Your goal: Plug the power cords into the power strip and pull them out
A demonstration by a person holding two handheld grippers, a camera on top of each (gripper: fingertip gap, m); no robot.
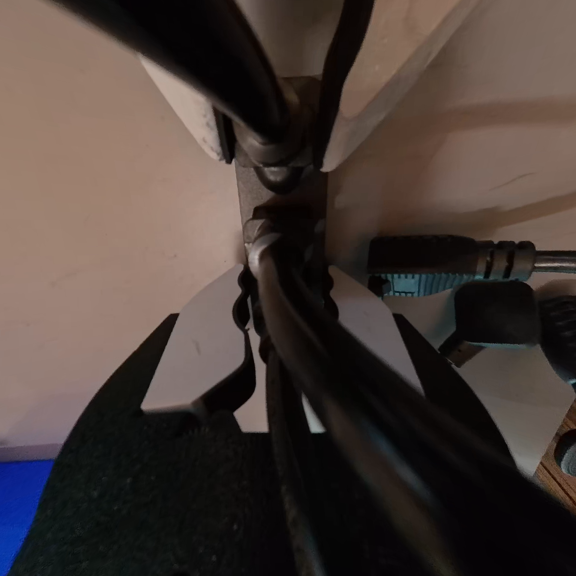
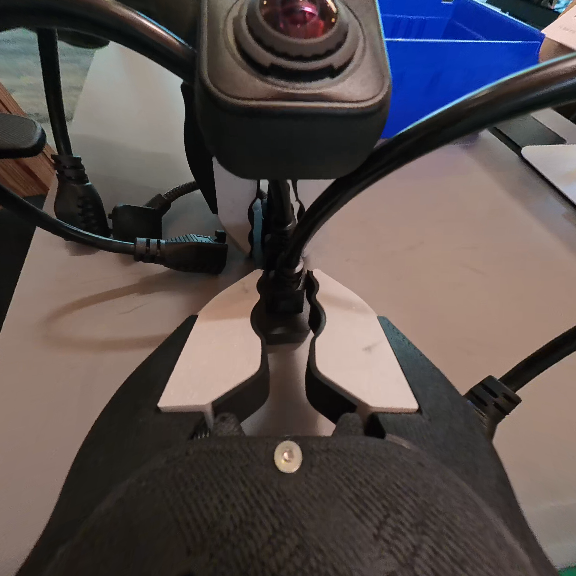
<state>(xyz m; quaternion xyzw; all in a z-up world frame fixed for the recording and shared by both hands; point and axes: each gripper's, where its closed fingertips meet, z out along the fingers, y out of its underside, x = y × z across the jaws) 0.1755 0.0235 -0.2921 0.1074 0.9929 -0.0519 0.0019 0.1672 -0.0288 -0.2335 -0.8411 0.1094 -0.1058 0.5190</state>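
My right gripper [image 2: 285,277] is shut on a black plug [image 2: 282,308] just above the pale table [image 2: 436,249]. Its thick black cord [image 2: 436,134] arcs up to the right. My left gripper [image 1: 286,268] faces it tip to tip and is shut on a black cord end [image 1: 265,246], with cords running back over its body. In the left wrist view the right gripper [image 1: 274,165] holds its plug [image 1: 274,146] straight ahead. In the right wrist view the left gripper [image 2: 274,249] sits under its camera housing [image 2: 290,93]. The two held ends meet; whether they are joined is hidden. No power strip shows.
Loose black plugs lie on the table at the left of the right wrist view [image 2: 187,252], with another standing behind [image 2: 78,193]. They also show at the right of the left wrist view [image 1: 436,258]. A blue bin [image 2: 452,62] stands at the back right. Another cord end [image 2: 492,402] lies at the right. There is about 8 centimeters between the tips of the two grippers.
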